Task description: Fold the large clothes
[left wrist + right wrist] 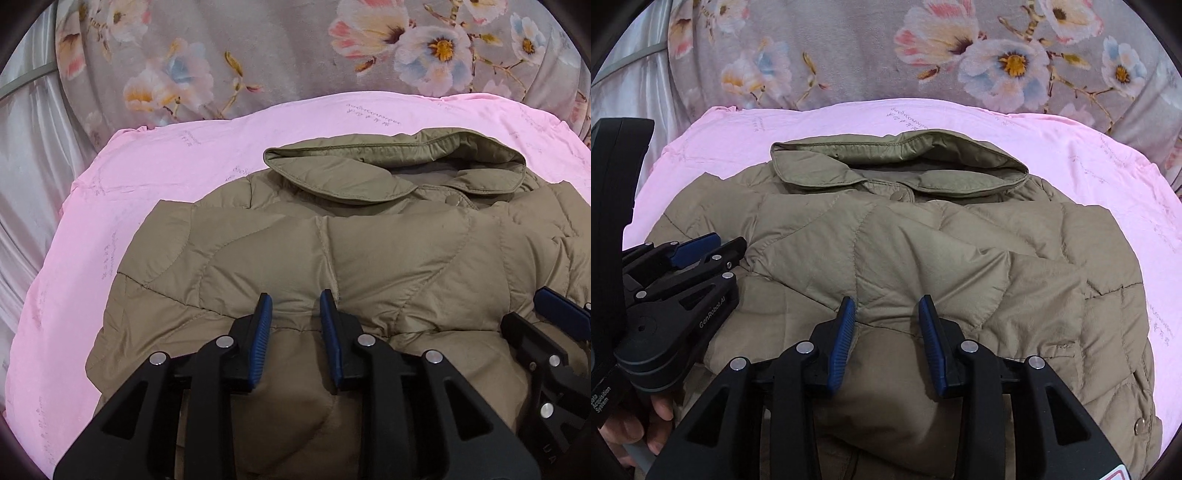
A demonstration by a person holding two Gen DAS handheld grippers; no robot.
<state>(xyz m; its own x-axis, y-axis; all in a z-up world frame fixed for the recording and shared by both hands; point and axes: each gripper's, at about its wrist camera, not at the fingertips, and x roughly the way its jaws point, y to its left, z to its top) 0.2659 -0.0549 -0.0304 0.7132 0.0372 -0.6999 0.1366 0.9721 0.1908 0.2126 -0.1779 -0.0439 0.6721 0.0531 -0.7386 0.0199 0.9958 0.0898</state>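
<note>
On one pink sheet, one khaki jacket lies beneath two parted, empty tools: left tool, right tool.

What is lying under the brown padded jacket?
The jacket lies on a pink sheet, which shows around its far and side edges. A floral cover lies beyond. What is directly beneath the jacket is covered.

Soft, even indoor light; sharp centre, fisheye-bent, dark-vignetted edges.
</note>
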